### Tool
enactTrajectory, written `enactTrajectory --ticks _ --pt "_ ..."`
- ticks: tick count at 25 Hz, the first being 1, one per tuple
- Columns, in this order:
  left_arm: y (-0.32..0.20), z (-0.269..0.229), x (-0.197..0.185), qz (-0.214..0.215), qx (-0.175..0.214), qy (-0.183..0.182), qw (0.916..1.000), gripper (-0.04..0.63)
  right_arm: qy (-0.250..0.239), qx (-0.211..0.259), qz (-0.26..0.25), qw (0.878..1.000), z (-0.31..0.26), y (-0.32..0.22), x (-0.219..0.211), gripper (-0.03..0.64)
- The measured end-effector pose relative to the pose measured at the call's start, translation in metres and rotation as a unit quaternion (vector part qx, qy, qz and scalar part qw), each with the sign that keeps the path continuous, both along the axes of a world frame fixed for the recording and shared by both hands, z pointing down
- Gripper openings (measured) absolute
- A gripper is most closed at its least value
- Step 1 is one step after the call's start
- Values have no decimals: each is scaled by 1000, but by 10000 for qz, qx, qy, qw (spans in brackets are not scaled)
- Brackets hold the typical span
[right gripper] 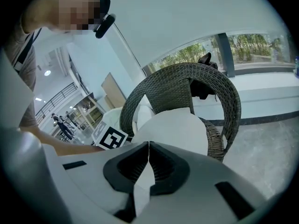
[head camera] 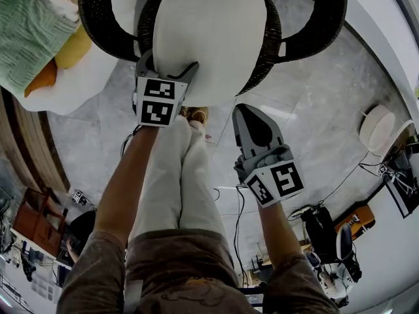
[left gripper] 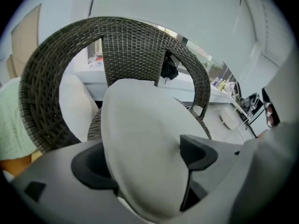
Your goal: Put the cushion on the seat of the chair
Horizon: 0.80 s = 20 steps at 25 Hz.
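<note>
Left gripper point(left gripper: 145, 158) jaws wide around cushion point(left gripper: 140, 115); right gripper point(right gripper: 148, 146) closed.

The cushion point(head camera: 209, 38) hides most of the seat of the chair point(head camera: 108, 25), whose back the head view's top edge cuts off. Distant people point(right gripper: 62, 121) are too small to tell.

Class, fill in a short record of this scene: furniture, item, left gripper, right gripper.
Furniture: dark woven wicker chair with curved back
Item: white round padded cushion, lying on its seat
Left gripper: open, fingers either side of the cushion's near edge
Right gripper: shut, empty, apart from the chair
</note>
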State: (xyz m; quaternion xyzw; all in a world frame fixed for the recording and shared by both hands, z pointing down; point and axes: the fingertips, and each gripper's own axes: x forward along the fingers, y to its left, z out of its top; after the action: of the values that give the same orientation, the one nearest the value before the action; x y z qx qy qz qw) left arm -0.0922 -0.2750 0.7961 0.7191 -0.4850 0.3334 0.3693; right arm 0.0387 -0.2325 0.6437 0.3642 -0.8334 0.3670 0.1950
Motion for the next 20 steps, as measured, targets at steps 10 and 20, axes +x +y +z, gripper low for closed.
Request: enactTrajectory --ticks 10,20 --pt "9 10 -19 -191 -4 -400 9990 474 -7 11 16 10000 -4 5 1 20" --pt "7 -15 -14 -122 41 -264 9996 409 -7 122 14 9999 -18 8 1 20"
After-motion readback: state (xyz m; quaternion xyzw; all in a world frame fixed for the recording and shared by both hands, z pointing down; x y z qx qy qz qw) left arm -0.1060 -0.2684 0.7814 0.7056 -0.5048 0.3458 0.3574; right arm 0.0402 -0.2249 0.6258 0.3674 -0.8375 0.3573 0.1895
